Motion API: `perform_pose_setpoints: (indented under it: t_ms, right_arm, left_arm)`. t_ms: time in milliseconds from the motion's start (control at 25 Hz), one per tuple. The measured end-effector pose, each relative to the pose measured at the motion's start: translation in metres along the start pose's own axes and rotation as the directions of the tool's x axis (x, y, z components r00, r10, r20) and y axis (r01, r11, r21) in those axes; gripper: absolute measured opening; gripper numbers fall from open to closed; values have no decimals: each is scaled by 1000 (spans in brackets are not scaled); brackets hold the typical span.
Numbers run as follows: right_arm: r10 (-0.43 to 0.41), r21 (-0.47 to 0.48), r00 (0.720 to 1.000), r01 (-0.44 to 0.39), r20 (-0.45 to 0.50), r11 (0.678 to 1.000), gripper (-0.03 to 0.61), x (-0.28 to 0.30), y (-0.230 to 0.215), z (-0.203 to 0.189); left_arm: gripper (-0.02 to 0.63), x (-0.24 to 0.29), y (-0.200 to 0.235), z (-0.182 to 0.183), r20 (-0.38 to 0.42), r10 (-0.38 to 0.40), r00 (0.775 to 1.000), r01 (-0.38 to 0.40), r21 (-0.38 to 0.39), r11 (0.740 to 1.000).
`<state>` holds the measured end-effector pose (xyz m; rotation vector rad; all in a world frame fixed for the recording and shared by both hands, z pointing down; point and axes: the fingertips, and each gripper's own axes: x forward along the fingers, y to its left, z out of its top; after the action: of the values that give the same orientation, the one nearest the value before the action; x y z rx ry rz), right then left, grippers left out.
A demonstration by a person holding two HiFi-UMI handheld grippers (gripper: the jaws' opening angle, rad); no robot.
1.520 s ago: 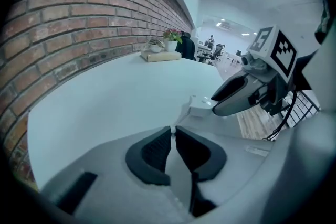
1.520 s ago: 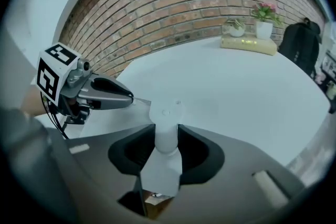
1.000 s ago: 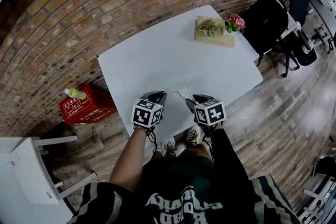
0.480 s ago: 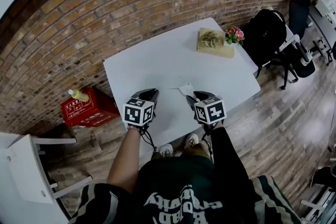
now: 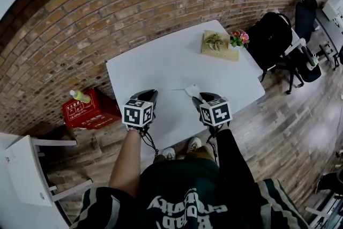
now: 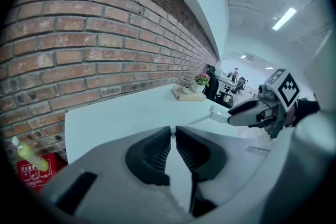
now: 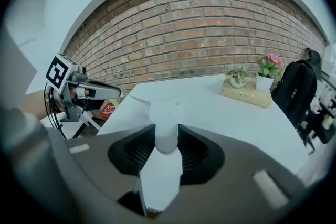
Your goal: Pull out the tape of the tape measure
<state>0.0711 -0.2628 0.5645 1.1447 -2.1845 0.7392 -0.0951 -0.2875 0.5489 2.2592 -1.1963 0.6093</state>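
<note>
Head view: a person is standing at the near edge of a white table (image 5: pixel 161 61), holding the left gripper (image 5: pixel 150 96) and the right gripper (image 5: pixel 202 98) apart over it. The white tape measure (image 5: pixel 192 90) is sitting at the right gripper's tips above the table, and a thin length of tape (image 5: pixel 177 88) is stretching from it towards the left gripper. A wooden board (image 5: pixel 220 44) with small plants is lying at the far corner, and a red box (image 5: pixel 88 110) is standing on the floor by the brick wall (image 5: pixel 107 2). Left gripper view: the ribbed fingers (image 6: pixel 152 152) are pressing almost together, pinching the end of the tape (image 6: pixel 194 121), which is running across to the tape measure (image 6: pixel 218 114) at the right gripper (image 6: pixel 234 117). Right gripper view: the jaws are clamping both sides of the tape measure (image 7: pixel 166 128), whose body is filling the gap between them; the tape (image 7: pixel 137 100) is leading off left to the left gripper (image 7: pixel 116 94).
</note>
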Motion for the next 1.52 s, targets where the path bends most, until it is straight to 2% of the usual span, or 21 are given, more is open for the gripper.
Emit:
perform_pose_setpoints:
  t_ms: [600,960,1520]
  right_arm:
    - [12,-19,1000,-12,-12,1000,149,2,2,-5]
    - [-13,-11,1000,13,-9,1000,149,0,-7,-5]
    - [-9,-17,1000,8,-10,1000,149,-3,1,-8]
  left_arm:
    - [38,-5,1,-9,-12,17,1000,-17,-4,1000]
    - [38,-16,19,-10,-2,64,998,-64,-27,998]
    - [38,-23,24,-17,0,66,998,-66,-46,997]
